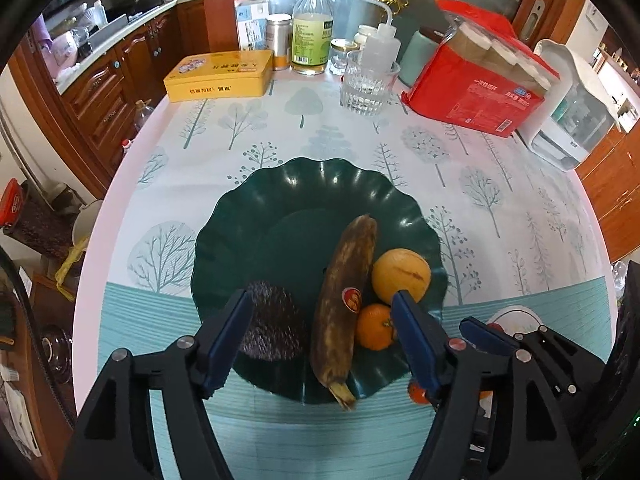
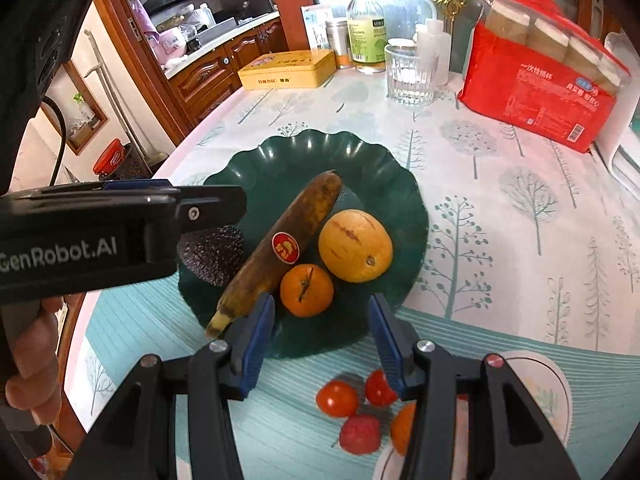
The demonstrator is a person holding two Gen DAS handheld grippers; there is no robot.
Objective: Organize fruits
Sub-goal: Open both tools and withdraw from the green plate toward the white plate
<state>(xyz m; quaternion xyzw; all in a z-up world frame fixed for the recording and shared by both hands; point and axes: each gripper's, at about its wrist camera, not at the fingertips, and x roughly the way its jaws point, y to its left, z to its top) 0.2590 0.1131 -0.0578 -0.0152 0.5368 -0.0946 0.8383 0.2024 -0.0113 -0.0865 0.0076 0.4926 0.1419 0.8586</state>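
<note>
A dark green scalloped plate (image 1: 304, 176) (image 2: 320, 140) holds a browned banana (image 1: 344, 276) (image 2: 288, 232) with a red sticker, a dark avocado (image 1: 276, 320) (image 2: 212, 256), a yellow round fruit (image 1: 400, 276) (image 2: 354, 246) and a tangerine (image 1: 374, 326) (image 2: 306, 290). My left gripper (image 1: 322, 300) hangs open above the plate's near side, its pads clear of the fruit. My right gripper (image 2: 322, 300) is open over the plate's near rim, holding nothing. Below it on the cloth lie a tomato (image 2: 336, 398), two strawberries (image 2: 360, 434) and an orange piece (image 2: 402, 428).
At the table's back stand a yellow tin (image 1: 220, 76), a bottle (image 1: 312, 28), a ribbed glass (image 1: 368, 84), a red pack of cups (image 1: 480, 80) and a white appliance (image 1: 572, 112). The table edge curves down the left. A hand (image 2: 32, 360) holds the left gripper's handle.
</note>
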